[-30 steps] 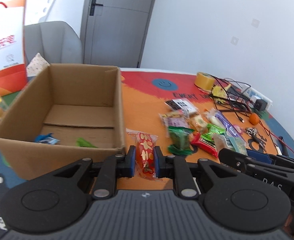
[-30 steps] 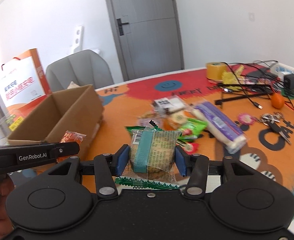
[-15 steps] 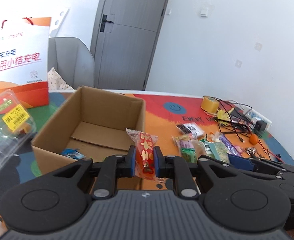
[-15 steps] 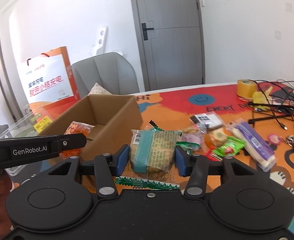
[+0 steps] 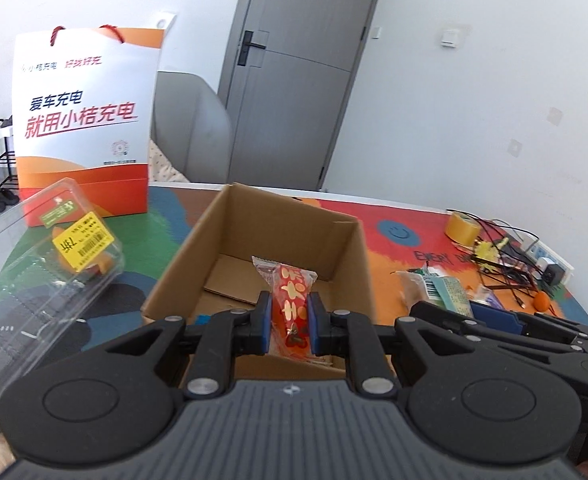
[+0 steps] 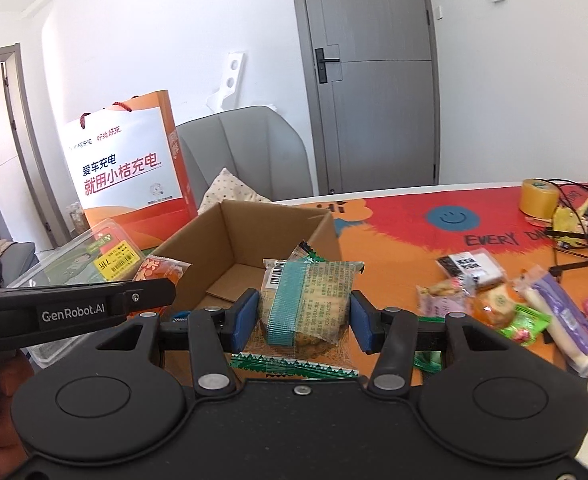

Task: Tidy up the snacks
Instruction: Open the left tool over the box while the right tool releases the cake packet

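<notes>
My left gripper (image 5: 289, 322) is shut on a red snack packet with gold print (image 5: 292, 300) and holds it above the near part of the open cardboard box (image 5: 229, 240). My right gripper (image 6: 305, 320) is shut on a clear cookie packet with a teal band (image 6: 308, 304), held in front of the same box (image 6: 229, 236), near its right side. The left gripper and its packet (image 6: 161, 274) show at the left of the right wrist view. A pile of loose snacks (image 6: 506, 308) lies on the orange table to the right.
A clear plastic clamshell container (image 5: 33, 272) sits left of the box. An orange and white paper bag (image 5: 85, 120) stands behind it, with a grey chair (image 5: 189, 128) beyond. A tape roll (image 6: 540, 198), cables and a charger (image 5: 550, 270) lie at the far right.
Both grippers have risen and swung left toward the box with their packets still held. The red packet is now over the box's near part.
</notes>
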A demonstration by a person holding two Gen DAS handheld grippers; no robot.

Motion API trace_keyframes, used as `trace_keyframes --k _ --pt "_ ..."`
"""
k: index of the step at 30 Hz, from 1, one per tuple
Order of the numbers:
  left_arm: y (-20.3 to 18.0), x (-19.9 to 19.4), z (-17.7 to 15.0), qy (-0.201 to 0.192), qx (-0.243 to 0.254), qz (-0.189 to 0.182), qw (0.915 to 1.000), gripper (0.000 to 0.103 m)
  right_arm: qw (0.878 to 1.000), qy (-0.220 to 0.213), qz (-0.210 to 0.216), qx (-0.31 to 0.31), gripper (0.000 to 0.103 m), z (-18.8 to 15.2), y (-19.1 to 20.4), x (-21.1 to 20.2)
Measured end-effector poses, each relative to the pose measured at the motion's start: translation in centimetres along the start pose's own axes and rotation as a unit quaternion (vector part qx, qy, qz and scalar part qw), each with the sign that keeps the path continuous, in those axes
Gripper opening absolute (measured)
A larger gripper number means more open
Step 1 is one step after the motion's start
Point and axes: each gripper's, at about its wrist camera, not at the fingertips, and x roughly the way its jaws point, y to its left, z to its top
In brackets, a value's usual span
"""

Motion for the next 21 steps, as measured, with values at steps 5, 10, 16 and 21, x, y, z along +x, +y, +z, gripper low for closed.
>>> trace_keyframes --k 5,10,16,21 --pt "1.3 1.3 0.7 0.006 -0.010 0.007 0.9999 0.017 1.000 0.000 0.007 -0.001 0.049 0.8 0.8 1.4" --pt "2.0 2.7 1.2 0.020 -0.018 0.007 0.9996 0.019 1.000 0.001 0.013 -0.001 0.049 1.4 1.2 2.6" --pt "2.5 2.9 1.9 0.018 -0.024 0.012 0.9995 0.021 1.000 0.011 0.019 0.007 0.049 1.9 1.2 4.1" --pt "3.0 2.7 2.2 0.015 -0.030 0.019 0.9992 0.021 0.999 0.018 0.027 0.018 0.053 2.2 1.3 5.2"
